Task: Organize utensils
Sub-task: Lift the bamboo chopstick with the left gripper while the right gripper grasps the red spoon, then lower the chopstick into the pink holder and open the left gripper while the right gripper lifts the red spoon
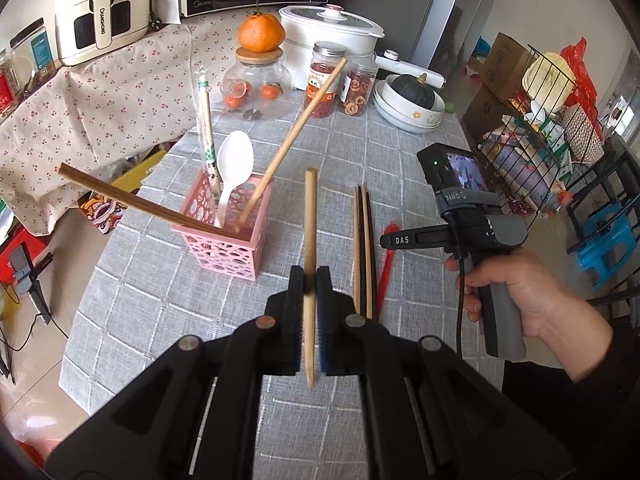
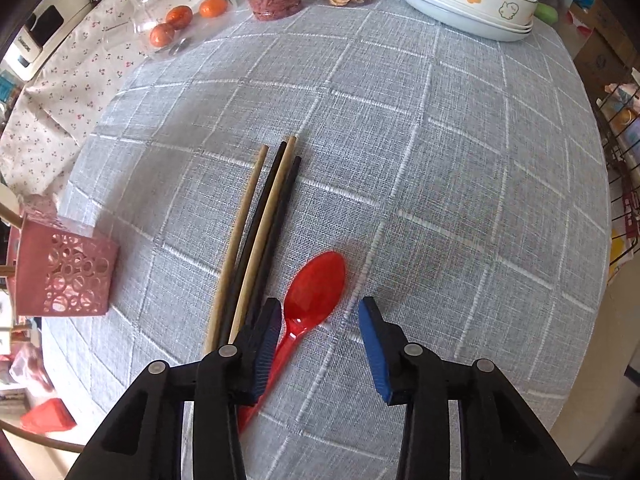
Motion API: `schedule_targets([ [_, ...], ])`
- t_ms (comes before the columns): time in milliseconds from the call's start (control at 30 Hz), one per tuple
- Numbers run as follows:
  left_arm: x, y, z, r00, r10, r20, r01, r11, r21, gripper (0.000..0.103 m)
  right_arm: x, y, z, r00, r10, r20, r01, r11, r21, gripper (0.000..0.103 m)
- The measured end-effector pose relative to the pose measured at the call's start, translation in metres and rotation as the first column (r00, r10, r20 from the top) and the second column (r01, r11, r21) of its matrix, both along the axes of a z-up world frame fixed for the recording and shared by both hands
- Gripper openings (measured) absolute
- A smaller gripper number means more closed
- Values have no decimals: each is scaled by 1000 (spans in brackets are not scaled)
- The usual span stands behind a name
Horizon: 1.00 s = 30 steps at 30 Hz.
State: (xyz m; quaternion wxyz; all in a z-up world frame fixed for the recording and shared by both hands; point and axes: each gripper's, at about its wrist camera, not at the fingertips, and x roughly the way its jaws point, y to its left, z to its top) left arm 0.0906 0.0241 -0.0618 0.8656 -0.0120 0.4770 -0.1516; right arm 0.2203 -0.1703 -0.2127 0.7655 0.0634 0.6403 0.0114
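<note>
My left gripper (image 1: pixel 309 280) is shut on a light wooden chopstick (image 1: pixel 309 216) and holds it above the table, to the right of the pink perforated holder (image 1: pixel 224 244). The holder contains a white spoon (image 1: pixel 236 164), a wrapped chopstick pair (image 1: pixel 209 140), a brown pair (image 1: pixel 132 200) and one light chopstick (image 1: pixel 296 132). Loose light and black chopsticks (image 2: pixel 260 232) lie on the grey cloth beside a red plastic spoon (image 2: pixel 316 288). My right gripper (image 2: pixel 320 316) is open just above the red spoon's handle; it also shows in the left wrist view (image 1: pixel 394 239).
At the table's back stand a glass jar (image 1: pixel 256 84) with an orange on top, two snack jars (image 1: pixel 340 80), stacked bowls (image 1: pixel 408 108) with a squash, and a white pot (image 1: pixel 332 24). A wire rack (image 1: pixel 532 128) stands right of the table. The holder also shows in the right wrist view (image 2: pixel 64 272).
</note>
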Motion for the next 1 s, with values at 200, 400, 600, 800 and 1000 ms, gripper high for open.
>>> schedule_targets([
  [200,0,6,4,1000,14,11,-14,1000,-7,7,4,14,0,999,36,27,-34,997,-66,33],
  [400,-1,10,6,1000,25,17,-25,1000,-13,7,0,10,4,999,27,46,-26,999,-25,29],
  [600,-4,12,13,999,31,43,-30,999,-19,7,-13,-4,33,993,42,115,-45,999,25,28],
  [800,-10,18,29,994,53,93,-49,998,-38,7,-37,-11,71,975,55,215,-74,994,82,28],
  [1000,-19,27,50,981,98,165,-85,993,-82,7,-59,-16,103,950,68,305,-112,985,130,28],
])
